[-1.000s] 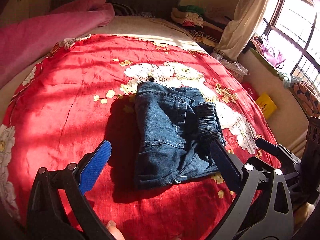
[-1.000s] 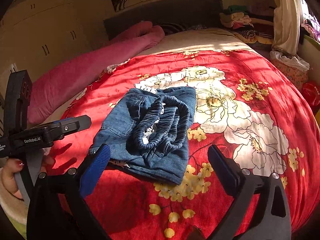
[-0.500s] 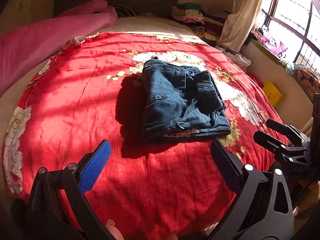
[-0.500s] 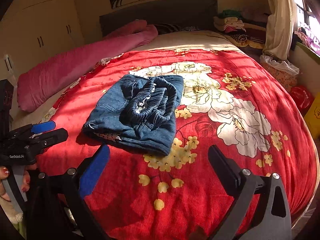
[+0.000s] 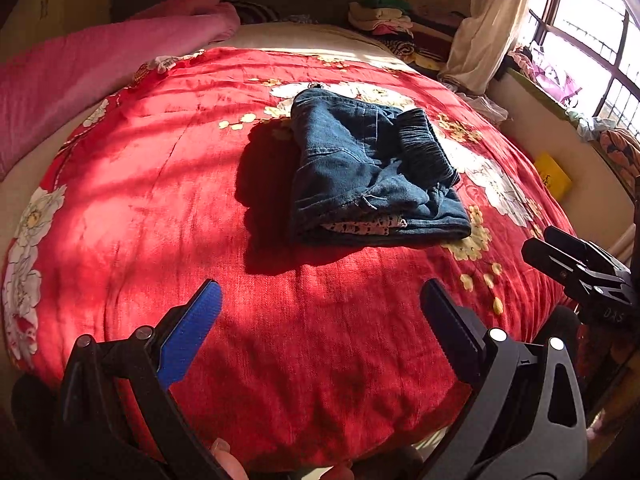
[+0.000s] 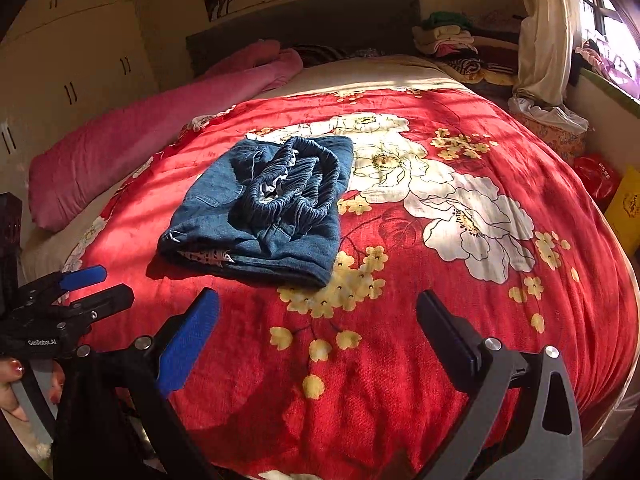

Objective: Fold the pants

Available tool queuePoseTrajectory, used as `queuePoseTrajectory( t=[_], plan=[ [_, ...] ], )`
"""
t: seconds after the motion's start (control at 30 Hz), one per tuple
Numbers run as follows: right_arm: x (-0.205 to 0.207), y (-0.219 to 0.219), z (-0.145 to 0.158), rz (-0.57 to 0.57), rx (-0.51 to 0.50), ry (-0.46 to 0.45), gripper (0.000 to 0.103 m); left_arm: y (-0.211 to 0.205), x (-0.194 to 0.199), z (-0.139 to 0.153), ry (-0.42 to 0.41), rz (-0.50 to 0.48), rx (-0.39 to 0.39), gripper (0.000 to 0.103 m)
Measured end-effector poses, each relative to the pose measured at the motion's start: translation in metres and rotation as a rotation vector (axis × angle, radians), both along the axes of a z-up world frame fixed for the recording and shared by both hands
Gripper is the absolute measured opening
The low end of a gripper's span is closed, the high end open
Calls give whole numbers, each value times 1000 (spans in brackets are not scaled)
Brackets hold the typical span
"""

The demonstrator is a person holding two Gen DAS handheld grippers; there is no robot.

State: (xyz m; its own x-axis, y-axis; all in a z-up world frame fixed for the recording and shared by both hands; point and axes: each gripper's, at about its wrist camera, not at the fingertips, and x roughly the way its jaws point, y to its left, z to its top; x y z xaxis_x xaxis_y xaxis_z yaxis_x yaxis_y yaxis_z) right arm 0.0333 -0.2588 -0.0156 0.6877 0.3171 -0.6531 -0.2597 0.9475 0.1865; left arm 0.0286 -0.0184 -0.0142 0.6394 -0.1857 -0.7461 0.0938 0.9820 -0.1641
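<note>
My folded dark-blue denim pants lie in a compact bundle on the red plush blanket with white and yellow flowers, roughly in the middle of the bed, the ribbed elastic waistband bunched on top and a bit of patterned lining showing at the near edge. My left gripper hangs near the bed's edge with its jaws spread wide and nothing between them, well apart from the pants. My right gripper is likewise spread wide and empty (the pants sit ahead and to its left). A rolled pink blanket lies along the bed's far-left side.
</note>
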Motion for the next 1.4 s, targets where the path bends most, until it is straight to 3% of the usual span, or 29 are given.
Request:
queuePoseTrajectory(
  t=[1.4],
  plan=[
    [-5, 5, 1, 14, -14, -5, 98, 2, -3, -2, 11, 19, 11, 93]
  ],
)
